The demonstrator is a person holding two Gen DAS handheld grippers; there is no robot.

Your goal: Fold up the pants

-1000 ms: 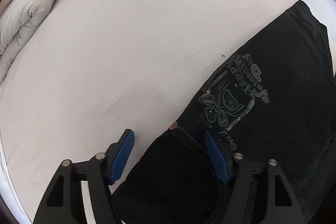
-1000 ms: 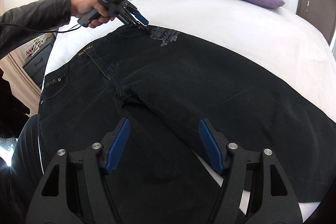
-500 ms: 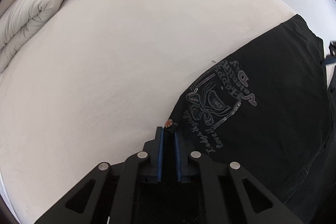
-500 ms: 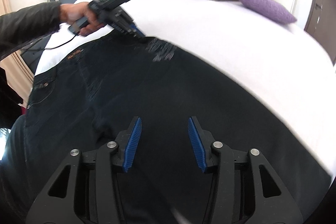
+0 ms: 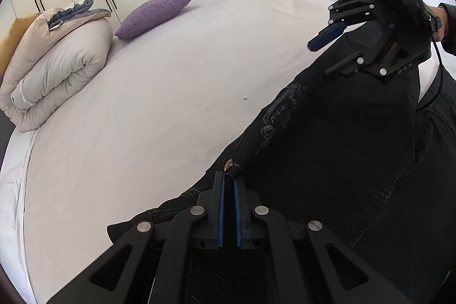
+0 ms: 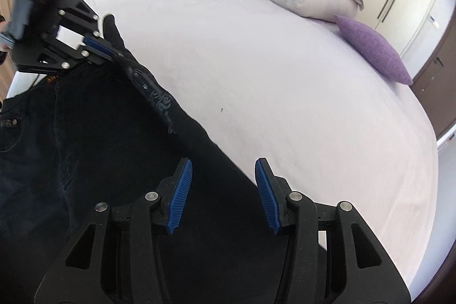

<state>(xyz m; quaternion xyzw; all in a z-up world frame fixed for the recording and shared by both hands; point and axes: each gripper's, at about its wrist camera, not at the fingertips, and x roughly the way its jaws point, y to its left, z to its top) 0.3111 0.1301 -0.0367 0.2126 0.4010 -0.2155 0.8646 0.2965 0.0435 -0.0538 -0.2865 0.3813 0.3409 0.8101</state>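
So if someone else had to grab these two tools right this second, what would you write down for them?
Left hand-held gripper: shut on the black denim pants at their far edge, by the rivet, lifting that edge off the white bed sheet.
Right hand-held gripper: open, holding nothing, poised over the pants leg near its far edge.
Done: one edge gripped and raised.
Left: the right one probably needs to grip the leg edge; then carry the fabric across and lay the fold flat.
Purple cushion and rolled beige duvet lie well clear.

Right gripper point(image 6: 222, 190) open above pants point(image 6: 119, 161); left gripper point(image 6: 114, 51) apparently pinching them.
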